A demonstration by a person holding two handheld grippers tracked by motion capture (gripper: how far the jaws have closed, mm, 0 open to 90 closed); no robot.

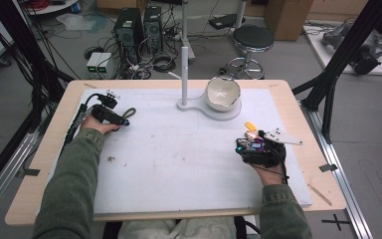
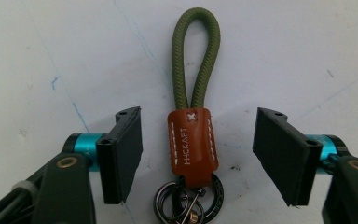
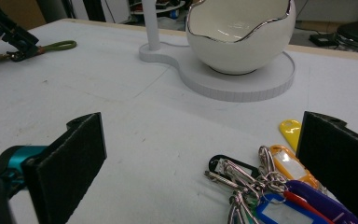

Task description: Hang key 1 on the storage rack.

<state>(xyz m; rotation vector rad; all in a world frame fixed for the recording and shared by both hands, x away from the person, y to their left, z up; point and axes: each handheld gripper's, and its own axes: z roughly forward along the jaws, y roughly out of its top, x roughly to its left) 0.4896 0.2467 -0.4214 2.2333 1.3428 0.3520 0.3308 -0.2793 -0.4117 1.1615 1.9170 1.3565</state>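
Left tool [image 2: 198, 154]: jaws stand apart on either side of the keychain strap [image 2: 193, 140]; a clear gap shows on both sides of the brown leather tab, so the pads do not press on it. Released.
Keychain strap: lies flat on the white tabletop cover [image 2: 284, 56], olive cord loop pointing away from the tool, brown stitched leather tab in the middle, dark metal rings at the near end, between the jaw roots. In the high view it sits at the far left of the tabletop [image 1: 189, 164], with the loop [image 1: 129, 112] showing just beyond the left tool [image 1: 110, 108].
Left hand [image 1: 97, 124]: grips the tool body, green sleeve behind it.
Right tool [image 3: 200, 158]: jaws wide apart, nothing pressed between the pads. Released.
Bunch of key tags [image 3: 270, 186]: rests on the tabletop between the right tool's jaws, closer to the right-hand pad; orange, yellow, purple, blue and black tags on a metal ring. Whether the pad touches the tags cannot be told.
Right hand [image 1: 266, 167]: holds its tool near the right edge of the tabletop, well apart from the left.
White bowl [image 1: 223, 93]: wavy silver-edged rim, stands upright on the round end of a white stand base [image 1: 229, 115], at the far middle.
White post [image 1: 184, 64]: rises upright from the other end of the same base, just beside the bowl.
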